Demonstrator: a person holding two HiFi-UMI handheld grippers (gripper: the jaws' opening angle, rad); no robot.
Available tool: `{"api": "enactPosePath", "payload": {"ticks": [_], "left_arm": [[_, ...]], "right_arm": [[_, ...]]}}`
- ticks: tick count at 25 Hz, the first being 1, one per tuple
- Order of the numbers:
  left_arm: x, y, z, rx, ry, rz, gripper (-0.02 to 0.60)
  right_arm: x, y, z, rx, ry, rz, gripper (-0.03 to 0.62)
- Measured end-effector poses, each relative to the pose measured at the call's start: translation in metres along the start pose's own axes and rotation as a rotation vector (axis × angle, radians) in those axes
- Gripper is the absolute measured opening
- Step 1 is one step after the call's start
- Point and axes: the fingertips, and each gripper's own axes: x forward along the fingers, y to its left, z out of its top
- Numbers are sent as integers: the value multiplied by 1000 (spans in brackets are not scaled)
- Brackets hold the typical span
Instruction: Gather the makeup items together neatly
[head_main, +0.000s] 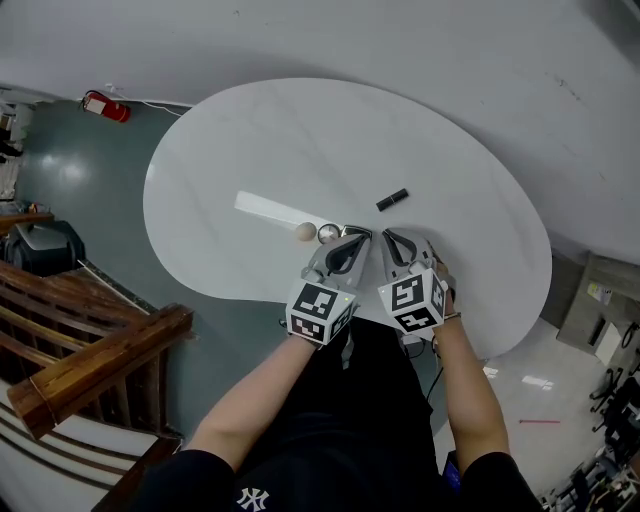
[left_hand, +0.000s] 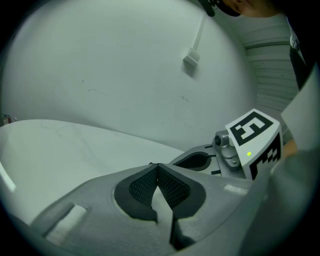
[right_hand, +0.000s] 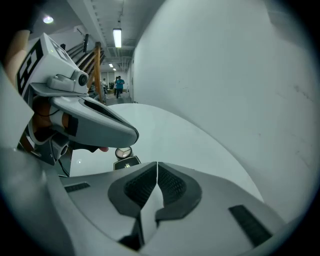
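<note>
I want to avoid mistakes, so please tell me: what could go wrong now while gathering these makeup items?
The beige ball and silver round piece lie right by the left gripper; a nudge may roll them away. The black tube lies apart, and both grippers are shut and empty, so the right gripper must open first.

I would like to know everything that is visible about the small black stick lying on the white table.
The black stick is small, slim and oblong, dark all over; it shows too small to tell its material. It lies flat on the white table, slanted, its right end farther from the person. Nothing touches it, and it lies apart from the beige ball to its left.
</note>
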Motion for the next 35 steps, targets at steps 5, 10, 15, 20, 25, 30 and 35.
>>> {"api": "enactPosePath", "payload": {"ticks": [5, 10, 15, 20, 25, 30, 35], "left_arm": [[11, 0, 2, -8, 12, -1, 8], [25, 6, 1, -20, 28, 9, 8], [35, 14, 2, -24, 39, 17, 8], [41, 22, 4, -42, 47, 31, 8], [43, 28, 1, -46, 56, 41, 8], [44, 31, -1, -53, 61, 45, 8], [45, 32, -3, -54, 63, 47, 8]], "right_arm": [[3, -19, -1, 83, -14, -61, 15], [15, -39, -3, 159, -30, -82, 15], [29, -43, -5, 147, -12, -72, 14], [43, -43, -11, 133, 28, -64, 157], [55, -45, -17, 157, 67, -56, 268], [63, -48, -23, 198, 103, -52, 322], [70, -54, -28, 251, 128, -53, 362]]}}
